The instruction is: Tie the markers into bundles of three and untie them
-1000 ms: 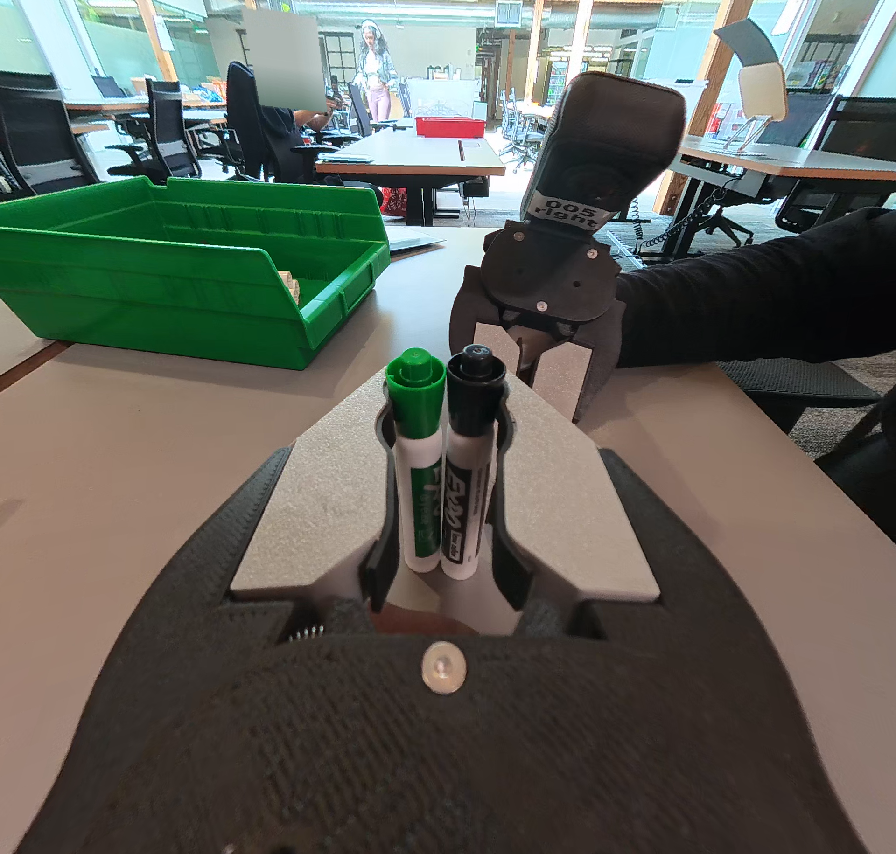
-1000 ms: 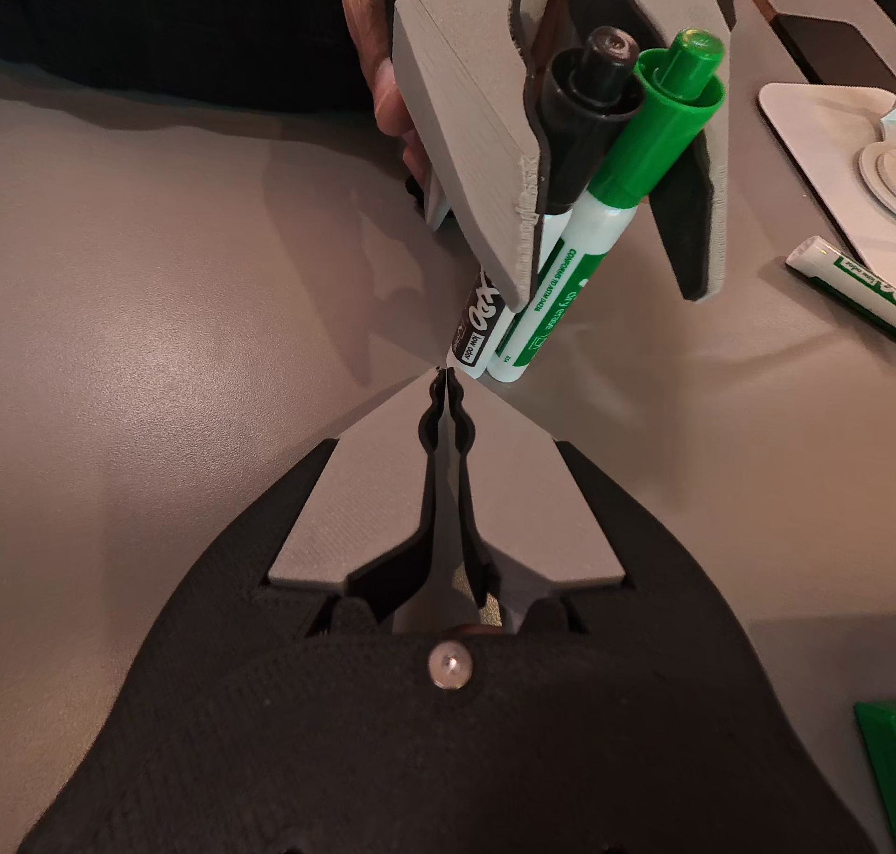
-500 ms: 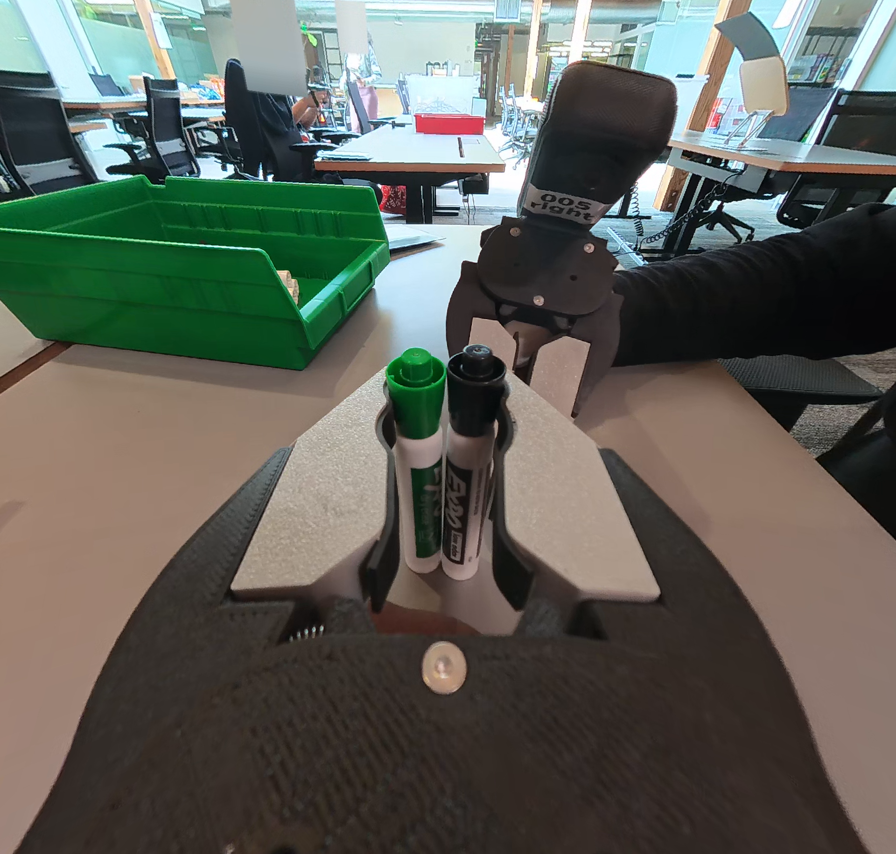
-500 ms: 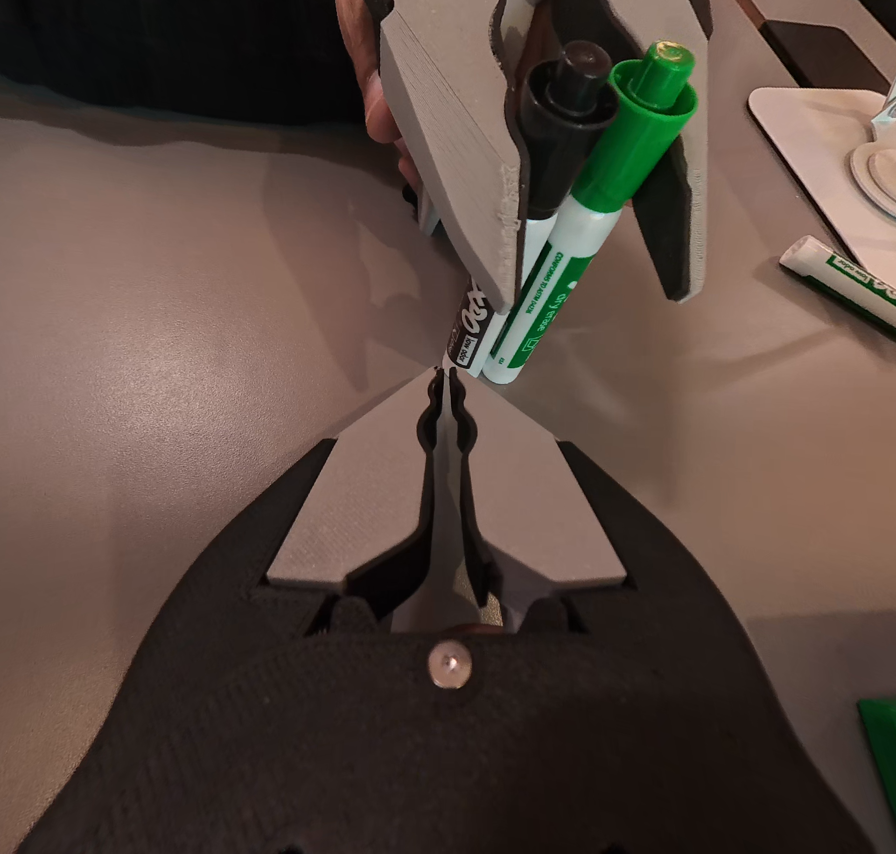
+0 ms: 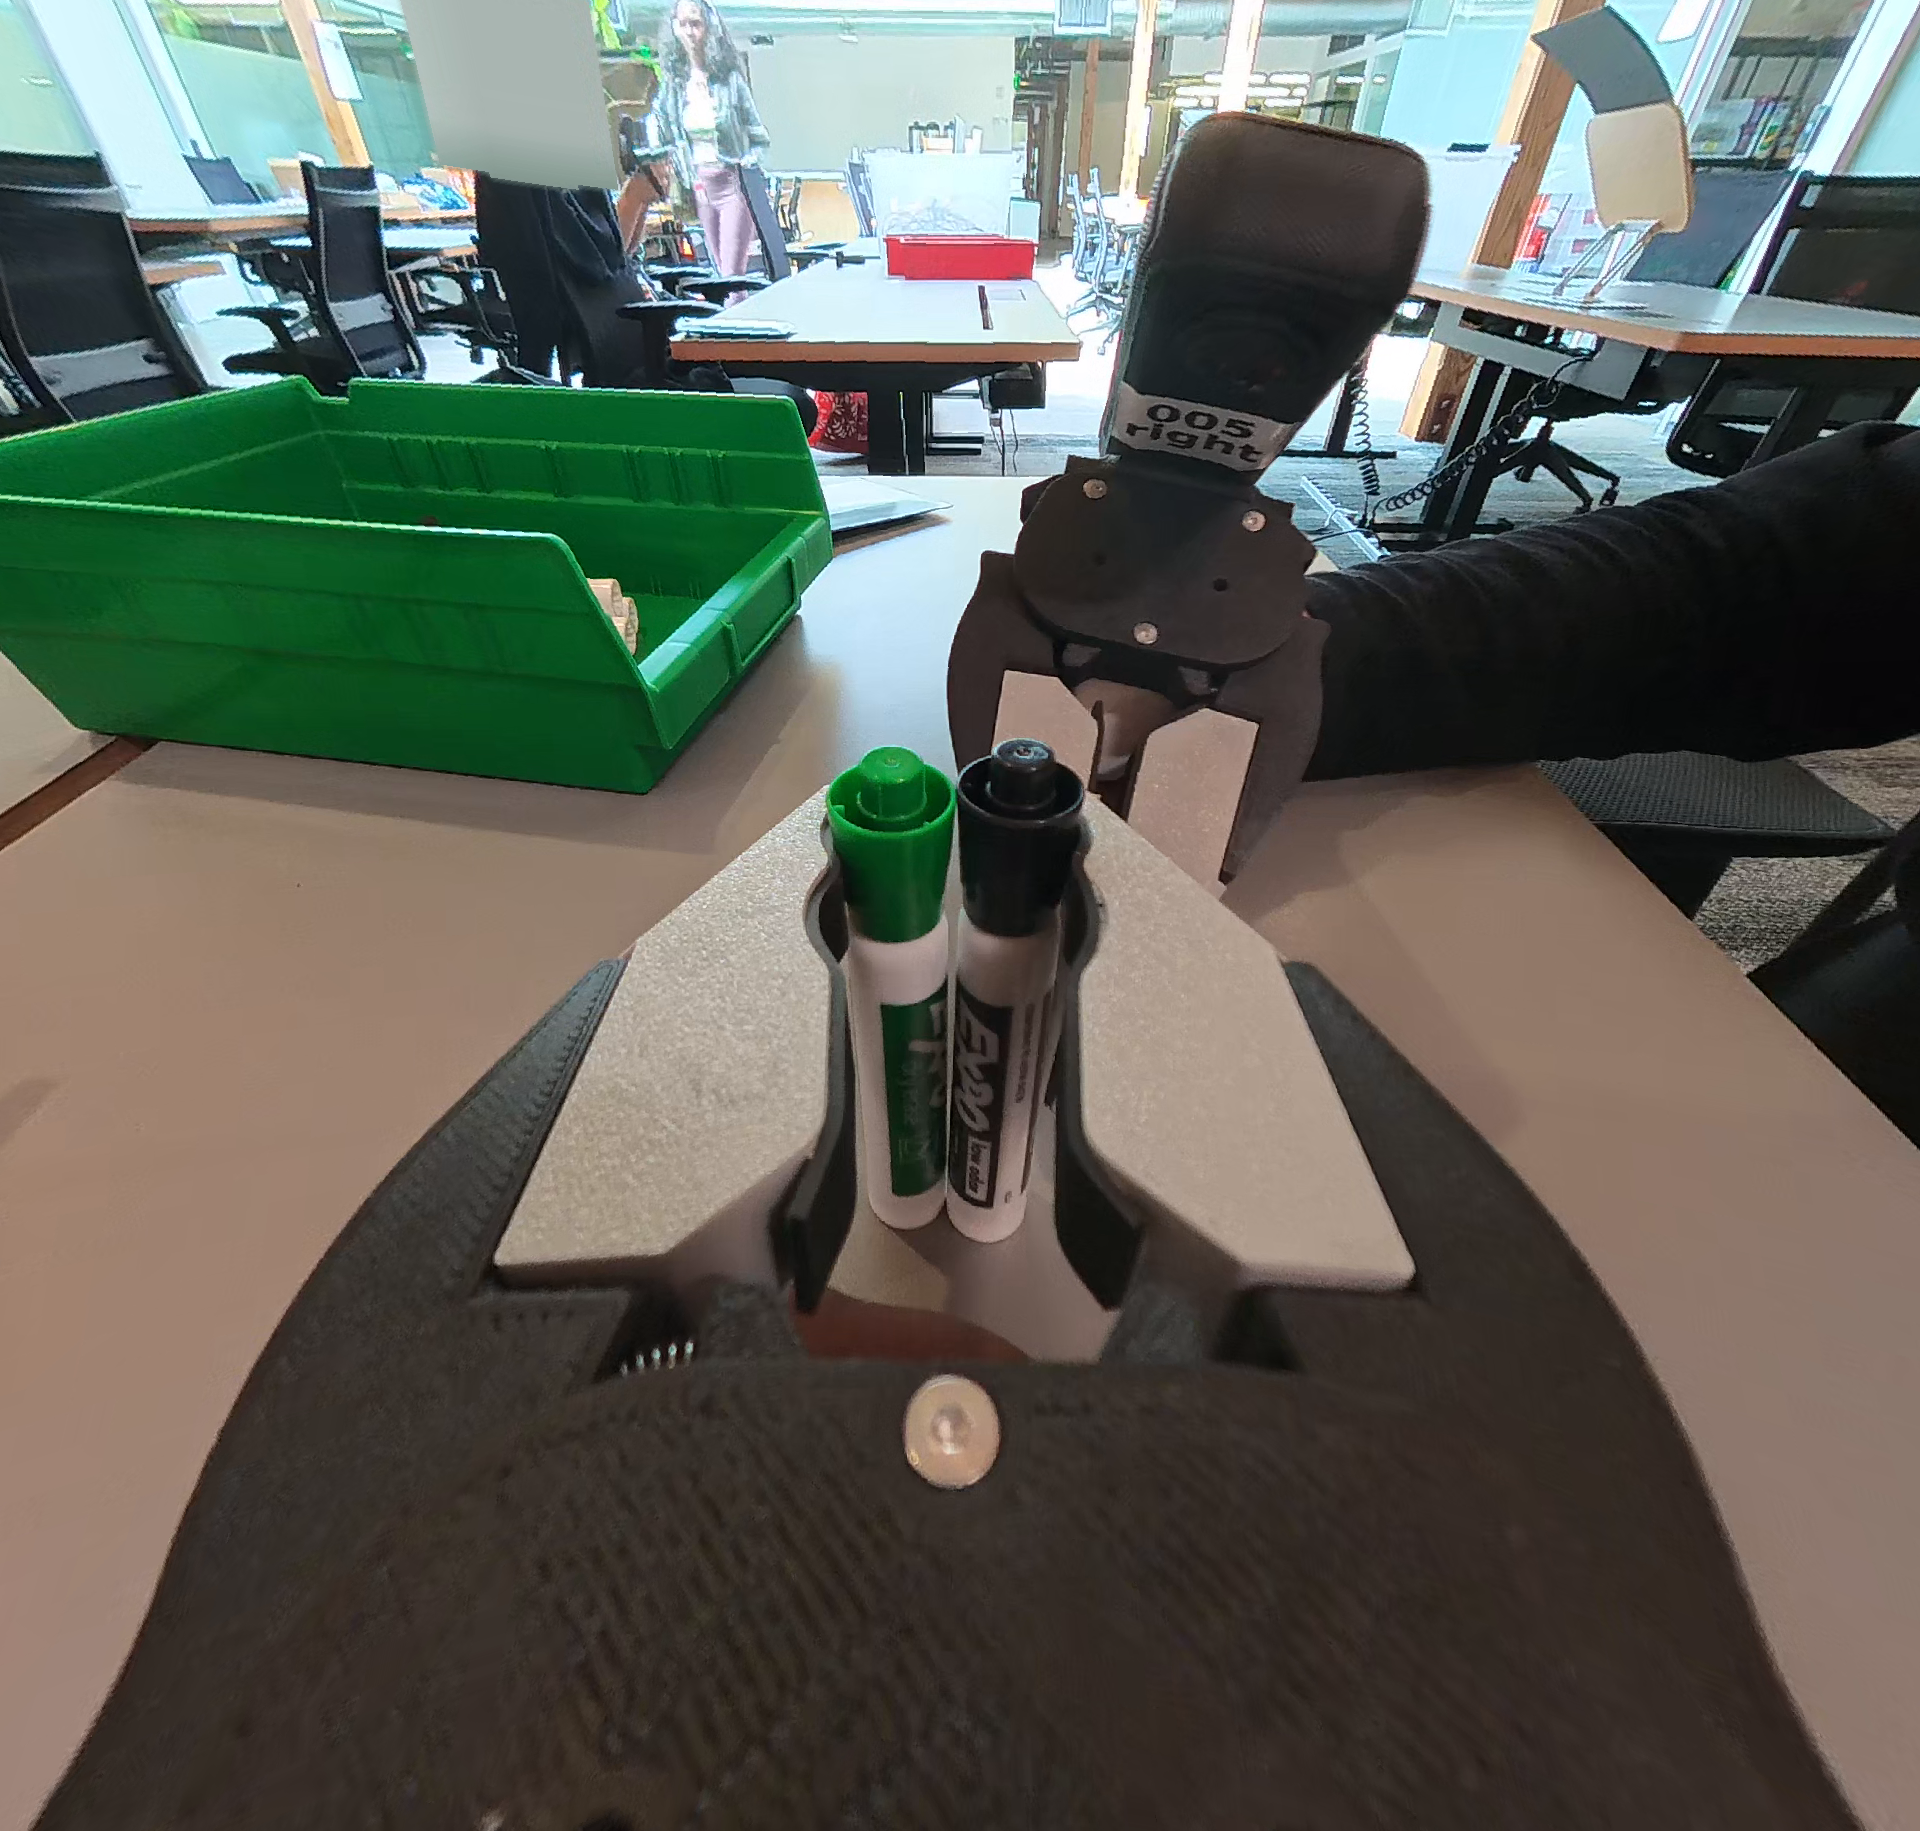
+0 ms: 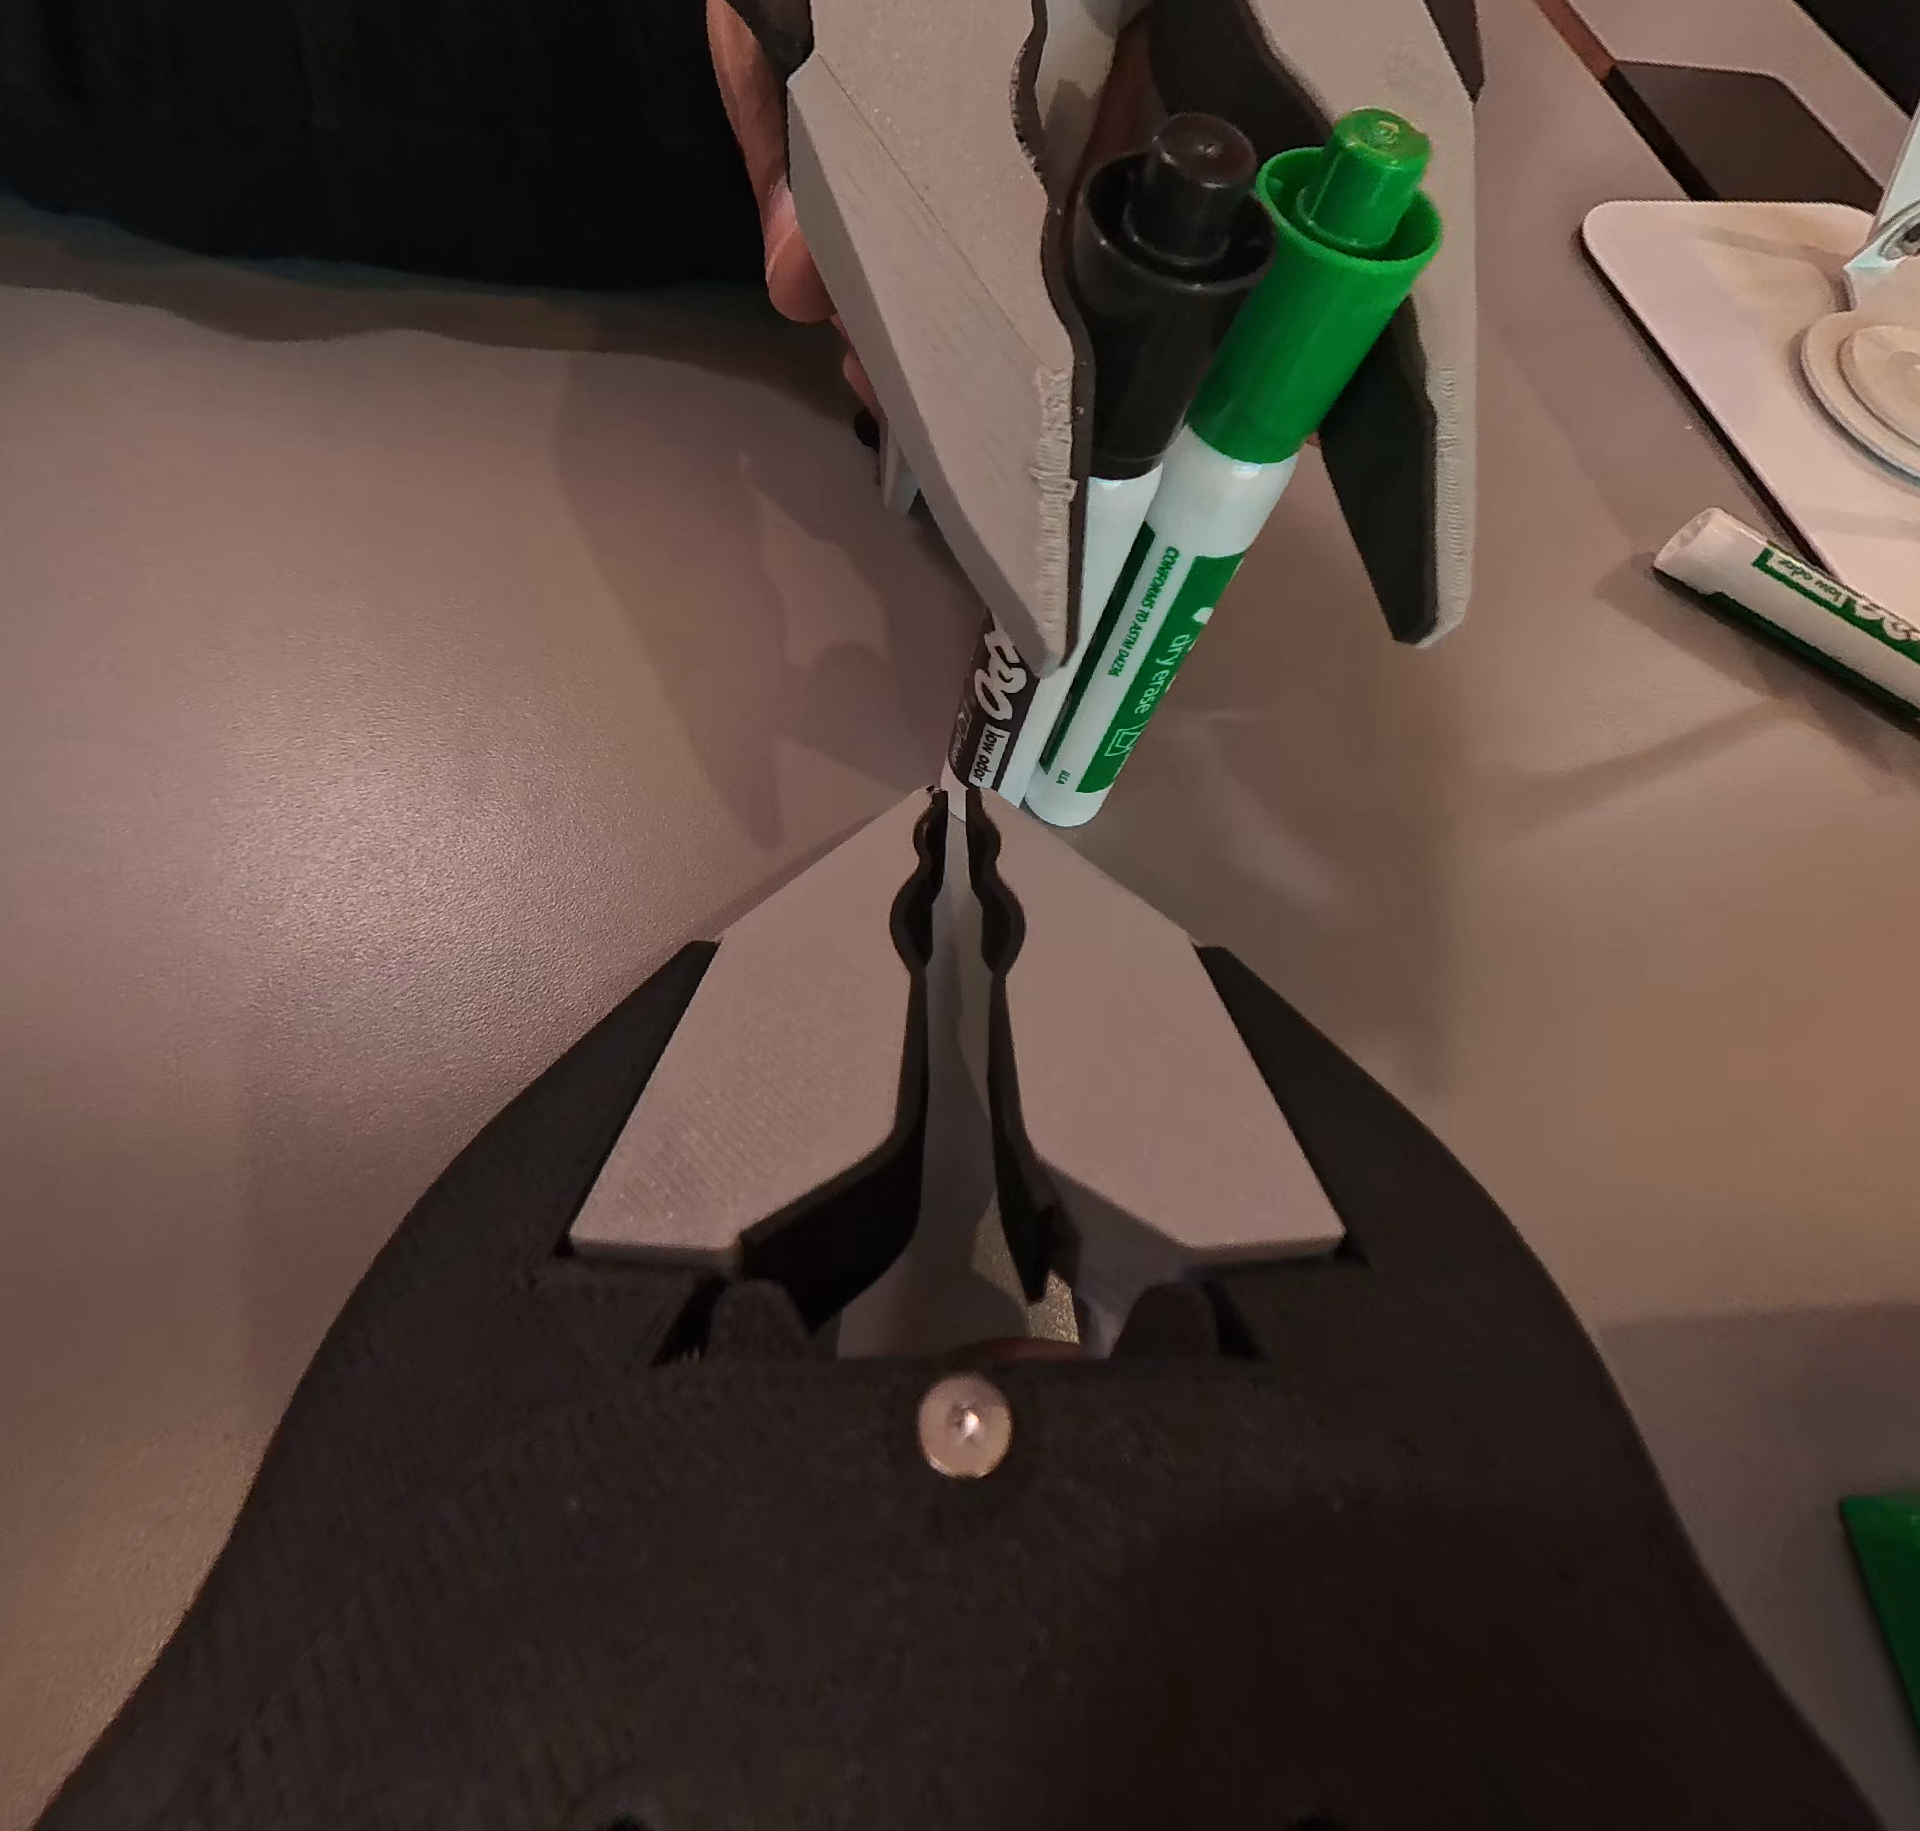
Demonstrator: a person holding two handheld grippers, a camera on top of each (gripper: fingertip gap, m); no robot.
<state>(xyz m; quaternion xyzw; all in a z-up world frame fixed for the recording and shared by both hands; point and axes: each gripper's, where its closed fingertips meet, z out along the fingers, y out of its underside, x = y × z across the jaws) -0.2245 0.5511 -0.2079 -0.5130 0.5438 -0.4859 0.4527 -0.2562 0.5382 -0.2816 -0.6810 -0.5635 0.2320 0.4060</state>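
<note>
My left gripper (image 5: 956, 836) is shut on a green-capped marker (image 5: 899, 950) and a black-capped marker (image 5: 1013, 950), side by side, caps pointing away from the camera. In the right wrist view the same gripper (image 6: 1236, 628) holds the black marker (image 6: 1153, 306) and the green marker (image 6: 1288, 327) tilted, with their lower ends near the table. My right gripper (image 6: 951, 805) is shut, its tips right at the black marker's lower end. It also shows in the left wrist view (image 5: 1117, 784), just behind the markers.
A green bin (image 5: 416, 586) stands on the table at the left. Another green-labelled marker (image 6: 1787, 618) lies on the table at the right, next to a white flat base (image 6: 1714, 306). A person's dark sleeve (image 5: 1610, 618) reaches in from the right. Left tips to right tips: about 8 centimeters. The white flat base (image 6: 1714, 306) is about 35 centimeters from both grippers' fingertips.
The left gripper with both markers has shifted slightly in the right wrist view. The right gripper stays shut at the black marker's lower end. Both grasps are unchanged.
</note>
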